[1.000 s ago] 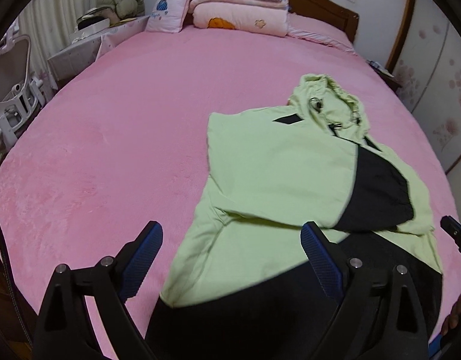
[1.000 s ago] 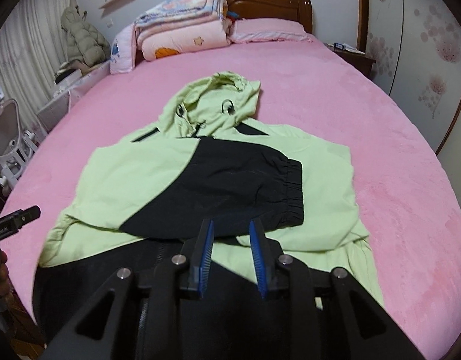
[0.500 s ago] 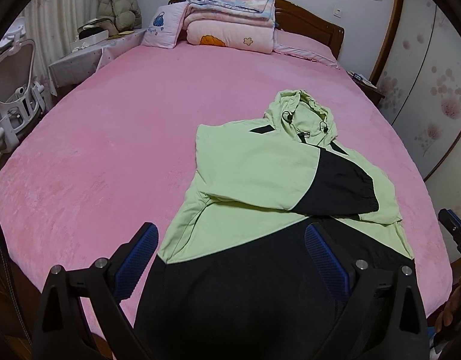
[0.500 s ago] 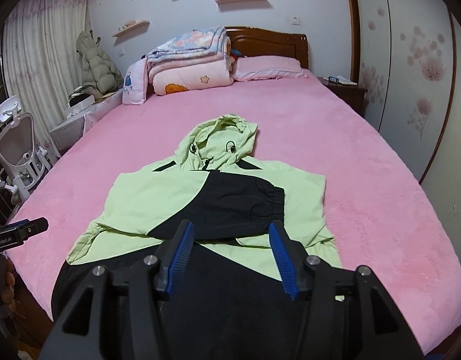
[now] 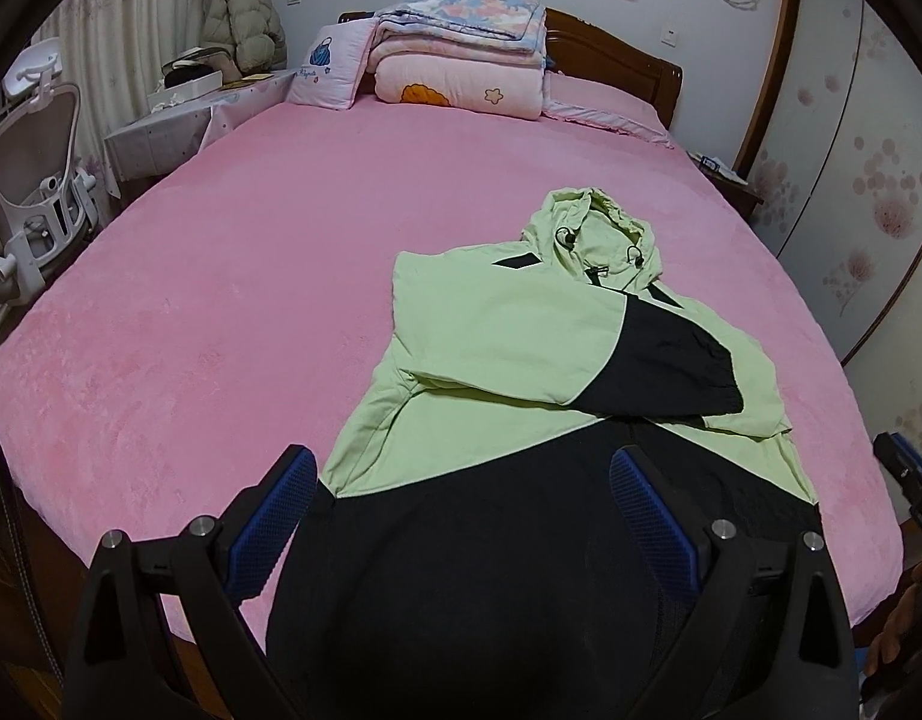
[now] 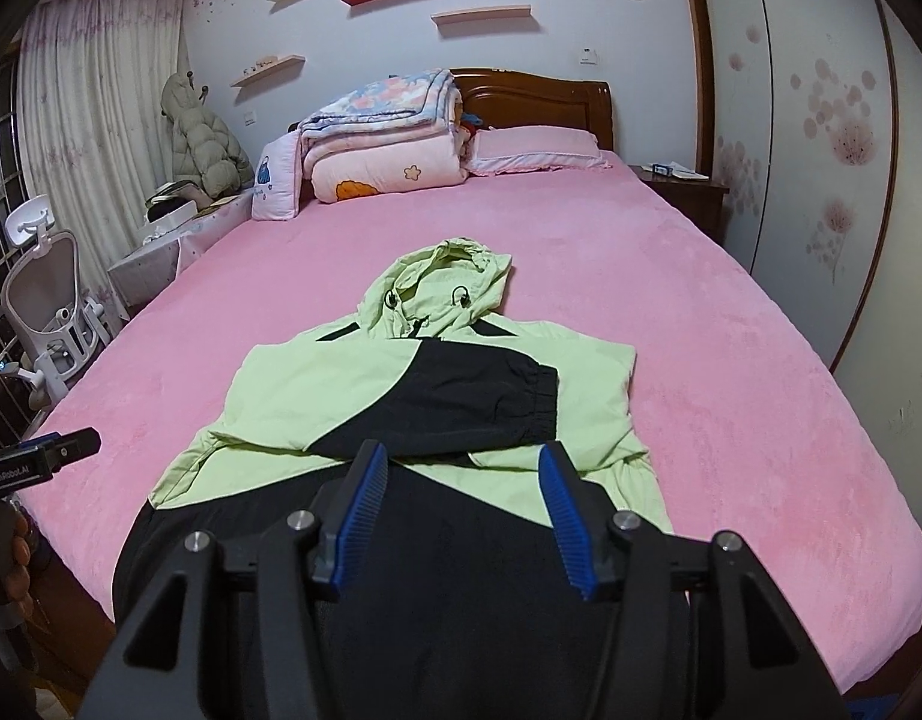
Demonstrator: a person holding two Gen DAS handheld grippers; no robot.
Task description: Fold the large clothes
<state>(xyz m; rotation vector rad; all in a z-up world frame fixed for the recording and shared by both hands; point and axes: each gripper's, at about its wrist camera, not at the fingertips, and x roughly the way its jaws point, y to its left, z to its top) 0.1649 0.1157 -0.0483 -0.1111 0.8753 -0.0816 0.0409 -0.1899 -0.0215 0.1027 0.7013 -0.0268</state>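
Right wrist view shows the right claw (image 6: pixel 461 510) open and empty above the near black hem of the jacket (image 6: pixel 341 396), which lies on the pink bed (image 6: pixel 731 360) with its long axis running away toward the far hood (image 6: pixel 443 288). The left claw (image 5: pixel 461 510), wide open and empty, hovers over the hem's left part.

We see both grippers w/ matte black angular frames. Left gripper (image 5: pixel 464 501) and right gripper (image 6: pixel 461 498) have blue ribbed pads (image 6: pixel 360 513) and round silver screws (image 6: pixel 299 520). White "GenRobot.AI" lettering is on the left one's side.
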